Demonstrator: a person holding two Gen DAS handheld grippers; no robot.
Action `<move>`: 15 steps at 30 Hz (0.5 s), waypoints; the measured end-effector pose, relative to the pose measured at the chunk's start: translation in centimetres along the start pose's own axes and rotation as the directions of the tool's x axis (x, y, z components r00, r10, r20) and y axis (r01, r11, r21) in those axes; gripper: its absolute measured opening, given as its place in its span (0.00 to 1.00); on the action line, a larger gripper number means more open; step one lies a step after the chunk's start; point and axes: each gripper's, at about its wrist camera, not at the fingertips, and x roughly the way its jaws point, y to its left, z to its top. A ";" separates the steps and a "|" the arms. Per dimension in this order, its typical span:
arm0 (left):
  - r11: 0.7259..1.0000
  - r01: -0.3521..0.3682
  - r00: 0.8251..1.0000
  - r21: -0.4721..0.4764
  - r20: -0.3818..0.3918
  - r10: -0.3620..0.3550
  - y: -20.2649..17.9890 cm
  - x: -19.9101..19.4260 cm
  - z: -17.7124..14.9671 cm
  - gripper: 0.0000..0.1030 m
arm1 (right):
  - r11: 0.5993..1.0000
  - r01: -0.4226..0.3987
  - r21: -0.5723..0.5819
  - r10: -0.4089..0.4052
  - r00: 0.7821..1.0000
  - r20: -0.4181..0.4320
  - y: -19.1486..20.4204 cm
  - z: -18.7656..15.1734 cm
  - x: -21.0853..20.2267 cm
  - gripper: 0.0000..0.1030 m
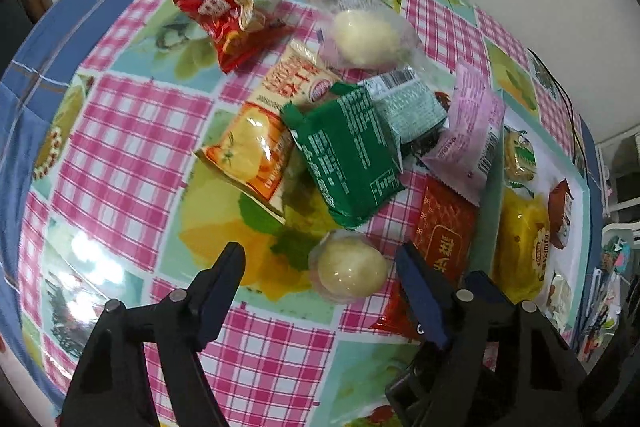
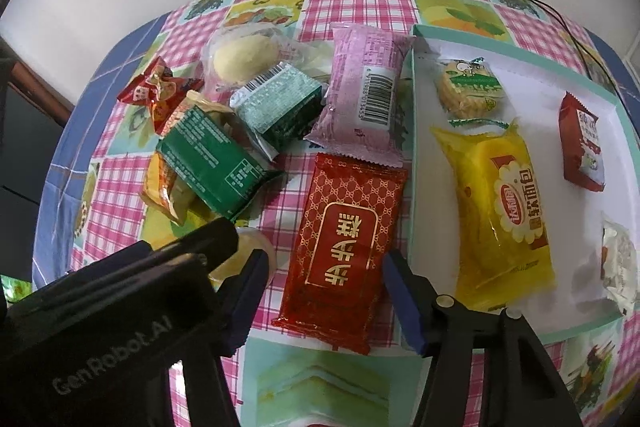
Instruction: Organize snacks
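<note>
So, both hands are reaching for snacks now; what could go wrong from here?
1. The left gripper and right gripper work very close together, so they may collide.
2. The round pale bun looks soft; the left fingers could squash it.
3. The red packet is flat and glossy, and may slip when pinched. Its top edge seems to lie under the pink packet, which could be dragged along.

Both wrist views look steeply down, sharing the snack pile (image 1: pixel 348 147).
</note>
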 end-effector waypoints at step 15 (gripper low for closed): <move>0.999 -0.006 0.999 -0.040 -0.045 0.004 1.5 1.7 0.1 0.55 | 1.000 -0.003 -0.028 0.003 1.000 -0.018 -0.4 -0.6 -0.3 0.58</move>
